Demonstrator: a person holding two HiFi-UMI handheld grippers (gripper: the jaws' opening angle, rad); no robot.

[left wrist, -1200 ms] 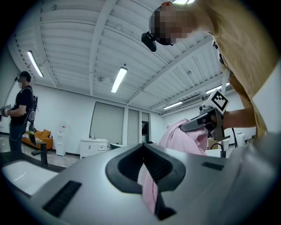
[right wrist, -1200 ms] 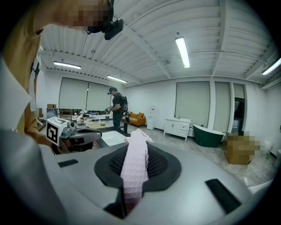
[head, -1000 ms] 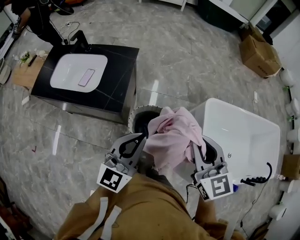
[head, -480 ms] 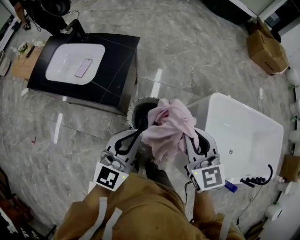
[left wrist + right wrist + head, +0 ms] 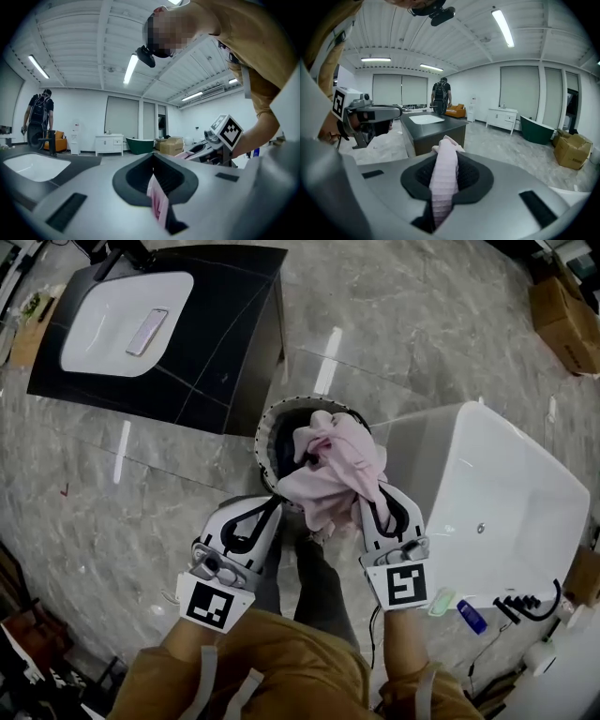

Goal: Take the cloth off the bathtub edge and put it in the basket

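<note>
1. While both grippers hold it, the cloth [image 5: 330, 463], pink and bunched, hangs over the basket [image 5: 269, 427]. It covers the rim on the bathtub side. Whether it touches the basket cannot be told from above.
2. On the left gripper [image 5: 275, 506], the fingers [image 5: 89, 192] are clenched on a thin pink fold of the cloth. The fold shows edge-on in the slit between them.
3. On the right gripper [image 5: 367, 498], the fingers [image 5: 501, 197] are clenched on a thicker, ribbed roll of the cloth. The roll stands up out of the gap.
4. Seen from the head view, the grippers sit side by side at the cloth's near edge. The left is toward the bare floor [image 5: 403, 343] and the right toward the bathtub [image 5: 511, 502]. Their marker cubes face the person.
5. The basket is round and dark inside. It stands on the grey marble floor between the worktop [image 5: 220, 352] and the bathtub, just beside both.
6. The bathtub is white, with a blue bottle [image 5: 472, 615] at its near corner.
7. The worktop is black and holds a white sink [image 5: 103, 329], and a phone [image 5: 148, 331] lies in the sink.
8. A cardboard box [image 5: 567, 315] sits well apart on the floor at the upper right.
9. In the right gripper view, a person in dark clothes [image 5: 440, 98] stands beyond the worktop.
</note>
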